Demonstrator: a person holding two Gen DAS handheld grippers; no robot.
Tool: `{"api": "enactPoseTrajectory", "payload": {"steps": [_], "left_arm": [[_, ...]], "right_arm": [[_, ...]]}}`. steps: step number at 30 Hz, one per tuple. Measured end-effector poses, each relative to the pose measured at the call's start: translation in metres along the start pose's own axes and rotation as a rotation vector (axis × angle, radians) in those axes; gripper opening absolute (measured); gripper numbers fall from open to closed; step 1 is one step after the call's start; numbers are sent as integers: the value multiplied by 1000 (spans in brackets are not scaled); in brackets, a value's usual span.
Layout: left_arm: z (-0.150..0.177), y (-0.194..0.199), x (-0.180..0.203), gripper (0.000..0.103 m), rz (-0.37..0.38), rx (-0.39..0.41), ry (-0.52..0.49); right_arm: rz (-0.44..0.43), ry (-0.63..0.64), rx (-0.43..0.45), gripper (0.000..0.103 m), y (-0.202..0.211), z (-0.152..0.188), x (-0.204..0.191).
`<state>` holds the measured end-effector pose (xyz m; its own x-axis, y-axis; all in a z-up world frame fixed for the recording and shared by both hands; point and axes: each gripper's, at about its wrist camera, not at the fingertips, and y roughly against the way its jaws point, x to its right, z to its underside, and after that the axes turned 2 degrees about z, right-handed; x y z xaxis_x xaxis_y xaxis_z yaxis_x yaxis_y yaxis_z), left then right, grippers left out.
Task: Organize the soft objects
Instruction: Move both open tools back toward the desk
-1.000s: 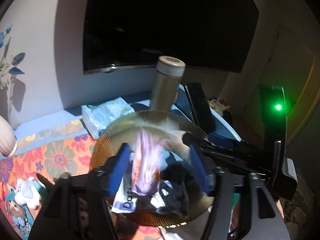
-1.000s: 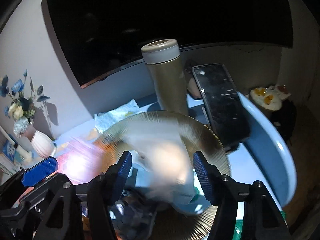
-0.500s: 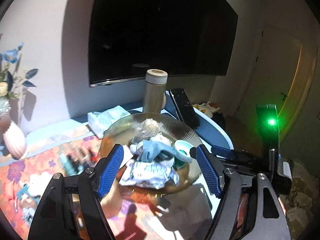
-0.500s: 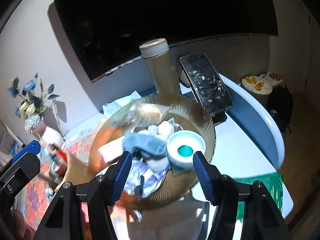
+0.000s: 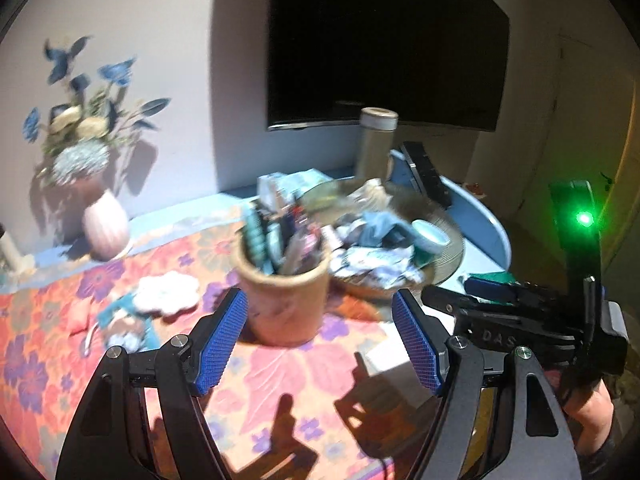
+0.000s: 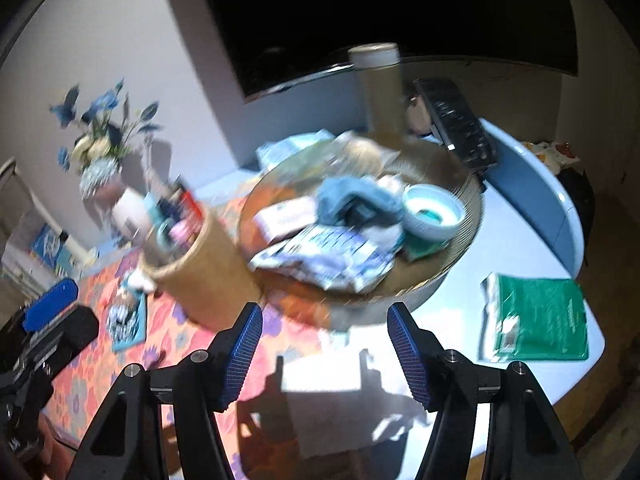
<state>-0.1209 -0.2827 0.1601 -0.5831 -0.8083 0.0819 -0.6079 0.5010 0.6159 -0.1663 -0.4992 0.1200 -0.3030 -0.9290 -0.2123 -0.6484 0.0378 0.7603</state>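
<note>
Both empty and spread wide: left gripper [image 5: 319, 344] facing the tan cup [image 5: 282, 298], right gripper [image 6: 325, 354] near the gold plate [image 6: 460, 184] piled with soft stuff on the table [image 6: 516, 248]

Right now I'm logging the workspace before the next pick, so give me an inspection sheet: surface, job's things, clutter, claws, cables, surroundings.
Surface: pale blue table, floral cloth over its near left part.
Job's things: blue cloth, printed soft packets and a white cup piled in the ribbed plate.
Clutter: tan pot full of small items beside the plate; green packet; thermos; dark remote; tissue pack.
Claws: left claw and right claw both open, nothing between the pads, short of the plate.
Cables: nothing seen.
Surroundings: dark screen on the wall; flower vase.
</note>
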Motion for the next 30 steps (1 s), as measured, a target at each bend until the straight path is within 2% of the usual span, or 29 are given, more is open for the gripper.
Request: {"api": "enactPoseTrajectory", "payload": {"steps": [9, 16, 24, 30], "left_arm": [[31, 16, -67, 73, -114, -16, 81], [51, 20, -124, 73, -237, -25, 163], [77, 5, -180, 73, -368, -64, 230], [96, -18, -206, 73, -408, -103, 264]], "right_arm": [[-59, 183, -64, 63, -14, 34, -87], [-100, 334, -75, 66, -34, 47, -161], [-153, 356, -93, 68, -79, 56, -205], [-164, 355, -93, 68, -107, 62, -221]]}}
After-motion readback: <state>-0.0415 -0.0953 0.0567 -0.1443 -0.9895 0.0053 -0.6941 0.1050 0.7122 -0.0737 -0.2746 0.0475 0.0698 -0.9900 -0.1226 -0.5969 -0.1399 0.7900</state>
